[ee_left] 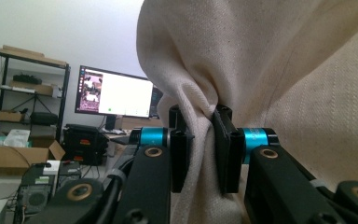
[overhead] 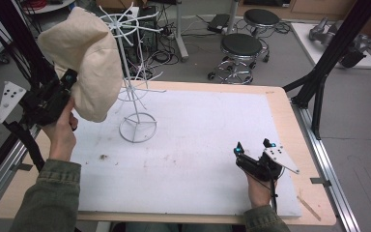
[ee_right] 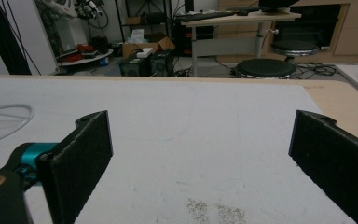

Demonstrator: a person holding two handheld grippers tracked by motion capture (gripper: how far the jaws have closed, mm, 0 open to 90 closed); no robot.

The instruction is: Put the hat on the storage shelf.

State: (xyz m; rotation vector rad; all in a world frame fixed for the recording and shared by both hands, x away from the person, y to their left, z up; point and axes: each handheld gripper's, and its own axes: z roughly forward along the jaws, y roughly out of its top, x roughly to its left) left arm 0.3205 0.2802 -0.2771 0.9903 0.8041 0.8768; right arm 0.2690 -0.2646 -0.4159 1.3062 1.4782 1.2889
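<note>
1. We see the left hand-held gripper (ee_left: 200, 149) pinching a bunched fold of the cream cloth (overhead: 89, 67), its jaws clamped narrow on the fabric.
2. We see the cloth held up in the air at the left of the tabletop (overhead: 280, 104), just beside the white wire stand (overhead: 133, 72); whether they touch we cannot tell.
3. We see the right hand-held gripper (overhead: 254, 151) resting low near the right front of the white mat (overhead: 198, 140), jaws wide apart with nothing between them.
</note>
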